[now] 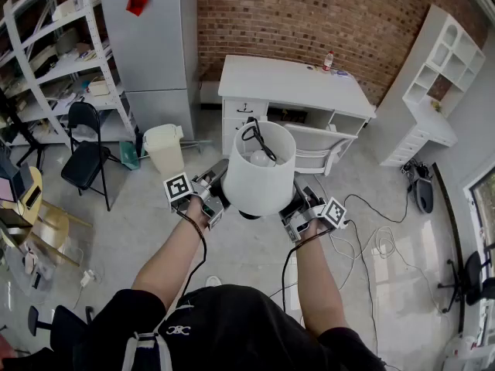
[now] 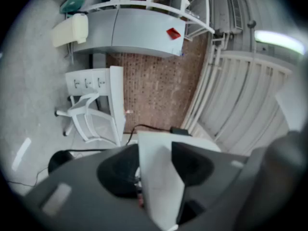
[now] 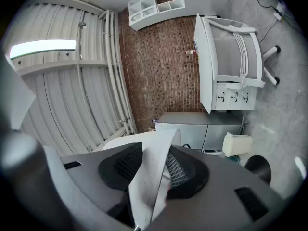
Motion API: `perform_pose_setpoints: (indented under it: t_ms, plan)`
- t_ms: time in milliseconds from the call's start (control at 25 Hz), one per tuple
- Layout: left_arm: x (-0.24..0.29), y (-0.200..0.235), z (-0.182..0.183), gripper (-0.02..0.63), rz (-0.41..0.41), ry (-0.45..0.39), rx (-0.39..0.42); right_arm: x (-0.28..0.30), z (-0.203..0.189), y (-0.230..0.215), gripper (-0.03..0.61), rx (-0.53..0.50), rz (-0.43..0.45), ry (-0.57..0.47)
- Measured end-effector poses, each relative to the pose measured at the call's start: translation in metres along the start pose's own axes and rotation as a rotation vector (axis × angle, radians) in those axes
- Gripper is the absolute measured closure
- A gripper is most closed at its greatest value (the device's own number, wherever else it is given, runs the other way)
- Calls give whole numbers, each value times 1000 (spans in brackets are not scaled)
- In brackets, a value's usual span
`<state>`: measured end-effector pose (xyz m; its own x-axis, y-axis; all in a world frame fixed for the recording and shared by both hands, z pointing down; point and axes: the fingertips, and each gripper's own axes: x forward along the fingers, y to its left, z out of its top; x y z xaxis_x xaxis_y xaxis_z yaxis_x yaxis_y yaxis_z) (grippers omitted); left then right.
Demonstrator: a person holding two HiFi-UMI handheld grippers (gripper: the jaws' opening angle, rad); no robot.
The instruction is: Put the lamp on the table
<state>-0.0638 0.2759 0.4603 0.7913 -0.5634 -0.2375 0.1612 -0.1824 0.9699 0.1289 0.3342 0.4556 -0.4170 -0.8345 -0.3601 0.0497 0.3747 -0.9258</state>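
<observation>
Black-clad shoulders [image 1: 224, 331] and two bare forearms fill the bottom of the head view. A small white emblem sits on the back of the top, too small to read.

Just beyond the hands, the lamp [image 1: 255, 184] hangs in the air over the grey floor [image 1: 116, 230], in front of a white chair [image 1: 317, 149] and short of the white table [image 1: 286, 79]. Its long axis runs close to upright: the dark base shows below the white shade, and the shade's open top faces up toward the head camera. A bulb and a coiled black cord [image 1: 255, 134] show inside it.

The left gripper [image 1: 220, 195] is clenched on the shade's left wall. In its own view the white wall [image 2: 154, 153] runs between the two dark pads [image 2: 190, 165], one on each face. The right gripper [image 1: 294, 207] grasps the opposite wall the same way, with the shade [image 3: 147, 177] pinched between its mesh-patterned pads [image 3: 180, 170].

Each gripper's cube bears a black-and-white square marker [image 1: 179, 186], a pattern and not lettering.

On the grey fridge [image 1: 151, 45] is a red sticker [image 1: 137, 0], and a pale label at its top edge is too small to read. A small bottle [image 1: 329, 59] stands at the table's back edge, its label illegible.
</observation>
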Motion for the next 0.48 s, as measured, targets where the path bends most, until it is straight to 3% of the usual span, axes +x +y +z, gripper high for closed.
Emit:
perform_pose_setpoints:
  t_ms: [480]
  plan:
    - [-7, 3, 0, 408, -12, 16, 10, -3, -8, 1, 433, 9, -6, -6]
